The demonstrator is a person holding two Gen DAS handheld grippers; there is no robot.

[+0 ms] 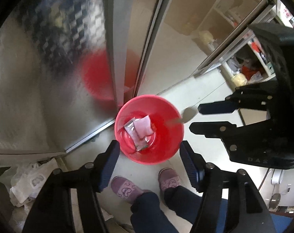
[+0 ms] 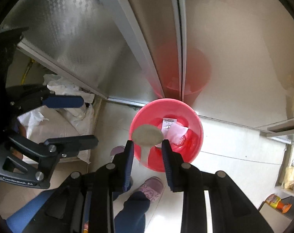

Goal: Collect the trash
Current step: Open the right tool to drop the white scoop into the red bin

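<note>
1. The red bin (image 1: 149,129) stood on the pale floor against the foot of a metal cabinet (image 1: 40,97), with both tongs pointing down over it.
2. A clear wrapper (image 1: 135,134) and a whitish packet (image 1: 144,126) already lay on the bin's bottom.
3. The left gripper (image 1: 149,161) had its jaws apart and nothing between them; it hung just above the near rim of the bin.
4. The right gripper (image 2: 148,157) was clamped on the handle of a pale spoon (image 2: 147,136), bowl end forward, over the near side of the bin's mouth.
5. The step in hand looked like dropping the spoon, the last piece carried.
6. To do it well, the spoon's whole length should sit inside the rim before release, since its handle crossed the near edge in the right wrist view.
7. A short push toward the cabinet side would centre it; the jaws should then part cleanly so the spoon falls straight.
8. The person's slippers (image 1: 127,189) stood close to the bin, so a miss would land by the feet.
9. The left tongs should stay clear of the drop.
</note>
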